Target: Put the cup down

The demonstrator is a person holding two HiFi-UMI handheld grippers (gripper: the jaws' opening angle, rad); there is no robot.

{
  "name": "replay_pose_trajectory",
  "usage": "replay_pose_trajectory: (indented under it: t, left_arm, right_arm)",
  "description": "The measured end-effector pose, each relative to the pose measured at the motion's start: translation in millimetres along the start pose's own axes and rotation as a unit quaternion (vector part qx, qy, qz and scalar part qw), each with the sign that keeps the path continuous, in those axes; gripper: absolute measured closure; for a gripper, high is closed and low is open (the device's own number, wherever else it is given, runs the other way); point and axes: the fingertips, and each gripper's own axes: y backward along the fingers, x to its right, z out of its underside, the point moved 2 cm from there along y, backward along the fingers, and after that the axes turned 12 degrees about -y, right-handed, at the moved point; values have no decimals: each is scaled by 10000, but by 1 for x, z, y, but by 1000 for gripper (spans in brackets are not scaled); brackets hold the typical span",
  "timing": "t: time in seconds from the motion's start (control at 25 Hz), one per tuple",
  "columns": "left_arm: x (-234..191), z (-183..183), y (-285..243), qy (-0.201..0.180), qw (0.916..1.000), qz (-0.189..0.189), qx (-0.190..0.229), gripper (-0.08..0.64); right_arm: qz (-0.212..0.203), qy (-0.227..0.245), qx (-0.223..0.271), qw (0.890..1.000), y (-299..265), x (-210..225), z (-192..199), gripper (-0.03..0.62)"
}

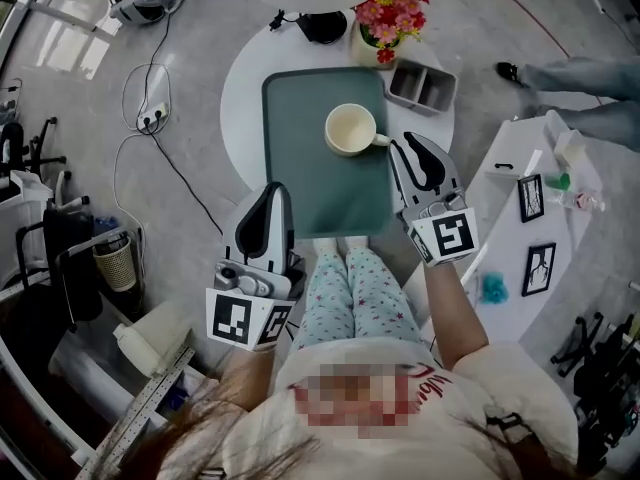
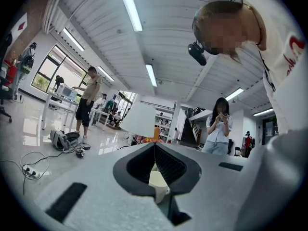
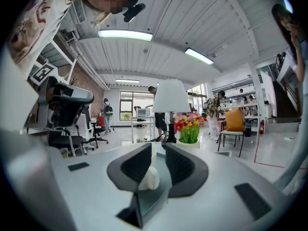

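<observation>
Right gripper view shows the right claw [image 3: 159, 149] released, its jaws a little apart with nothing pinched, and the cream cup [image 3: 147, 178] sits just beyond them. From the head view, the cup stands upright on the green tray [image 1: 300, 168] on the round white surface [image 1: 240, 98], its handle pointing toward that claw's tips. The left claw [image 1: 270, 193] is clenched on nothing, well apart from the cup. The cup looks to be already set down, so only drawing the right claw away seems left.
</observation>
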Motion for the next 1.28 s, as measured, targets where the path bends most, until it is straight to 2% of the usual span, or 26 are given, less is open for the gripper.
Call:
replay_pose_trajectory:
  t: [0.52, 0.76, 1.28]
  left_arm:
    - [4, -36, -10, -164, 9995, -25, 264, 546]
    - [3, -50, -7, -221, 9992, -19, 337, 546]
    - [4, -89, 1, -341, 9979, -17, 556, 546]
  right_arm:
    - [-346, 7, 892, 9954, 11, -32, -107, 528]
    - [-569, -13, 1170, 9915, 17, -50, -138, 529]
    - [-654, 154, 1383, 9881, 30, -75, -194, 537]
